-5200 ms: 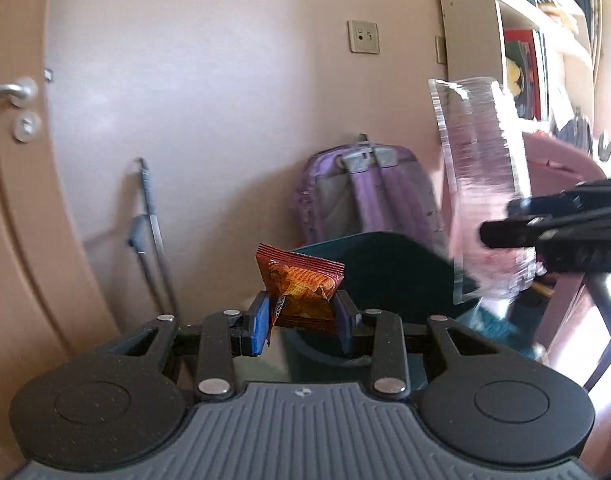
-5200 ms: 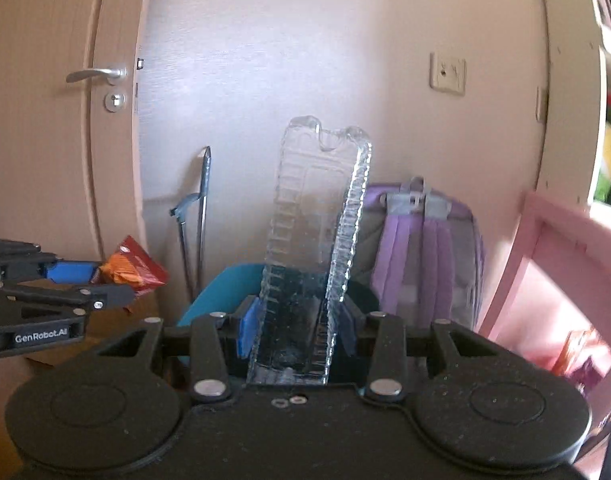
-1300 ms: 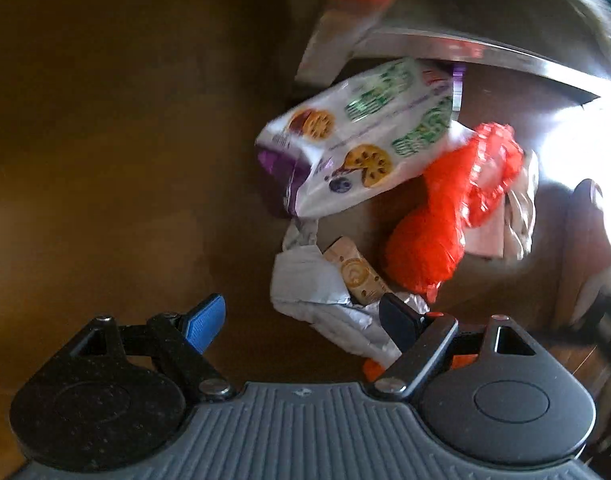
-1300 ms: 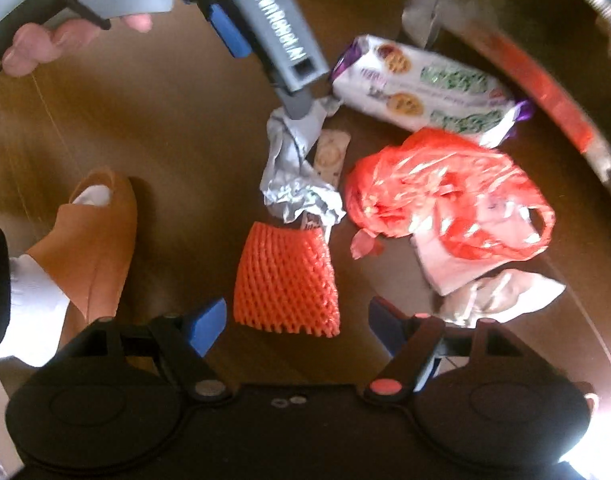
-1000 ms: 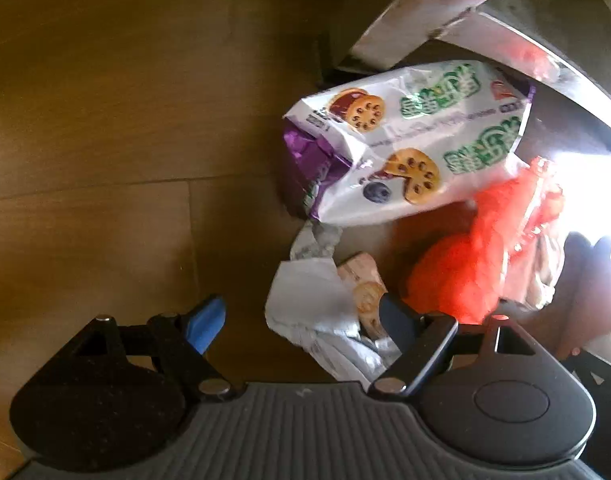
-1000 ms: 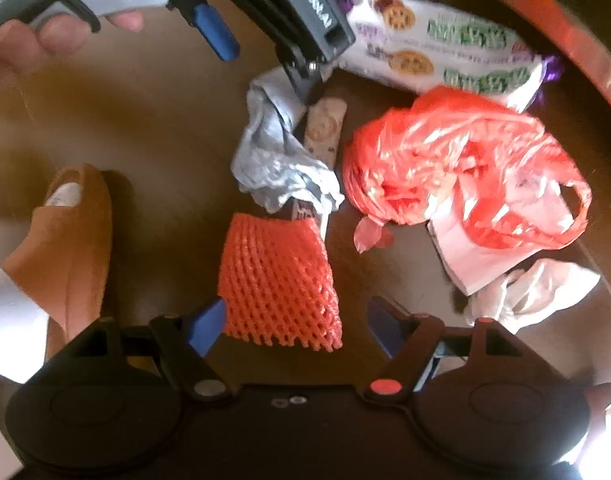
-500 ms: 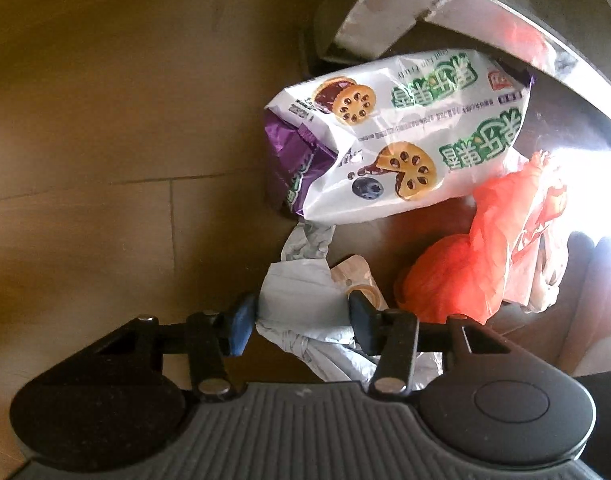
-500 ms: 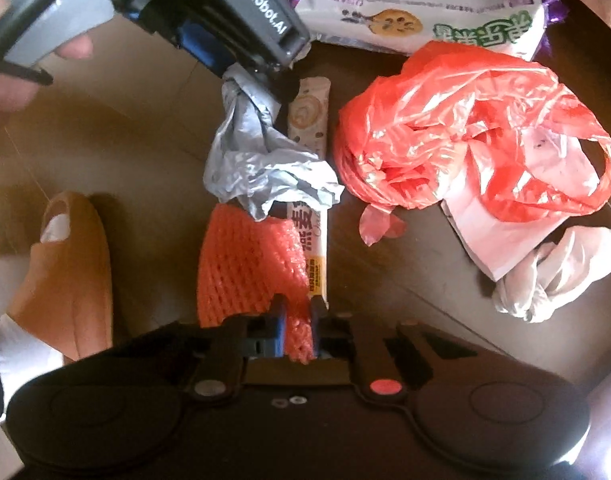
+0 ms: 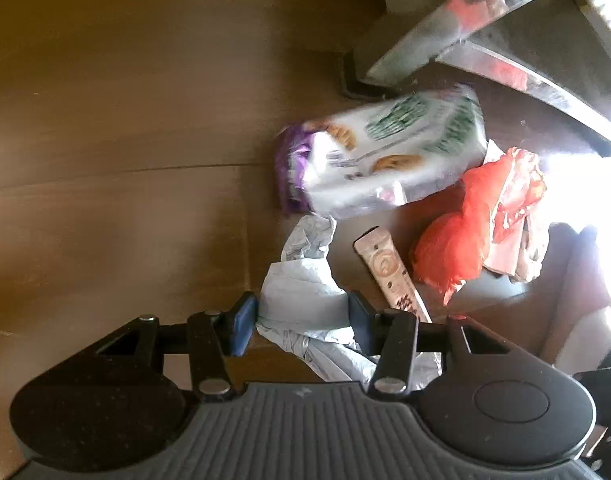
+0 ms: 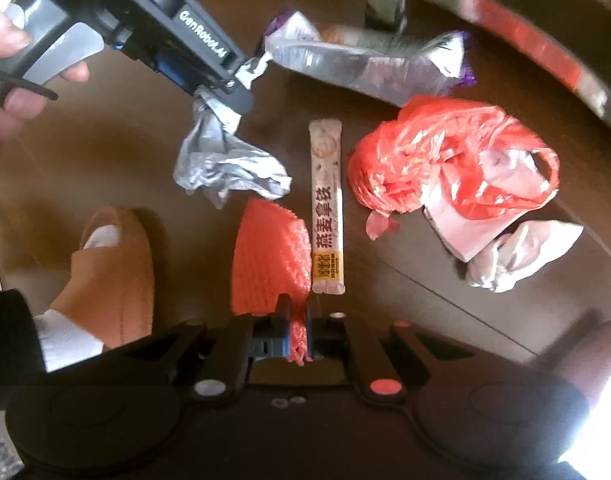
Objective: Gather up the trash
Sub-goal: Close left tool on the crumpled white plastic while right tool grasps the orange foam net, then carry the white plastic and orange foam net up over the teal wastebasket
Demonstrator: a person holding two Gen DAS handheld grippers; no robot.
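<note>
The crumpled grey wrapper (image 9: 305, 300) is sitting low in the left wrist view, pinched between the left claw (image 9: 301, 320) pads. In the right wrist view's lower centre, the orange foam net (image 10: 265, 256) is being squeezed thin in the nearly closed right claw (image 10: 297, 334). On the wooden floor (image 9: 105, 120) are lying a snack stick packet (image 10: 327, 208), a red plastic bag (image 10: 445, 160) and a white-purple biscuit bag (image 9: 381, 160). A slippered foot (image 10: 113, 272) is standing at lower left.
</note>
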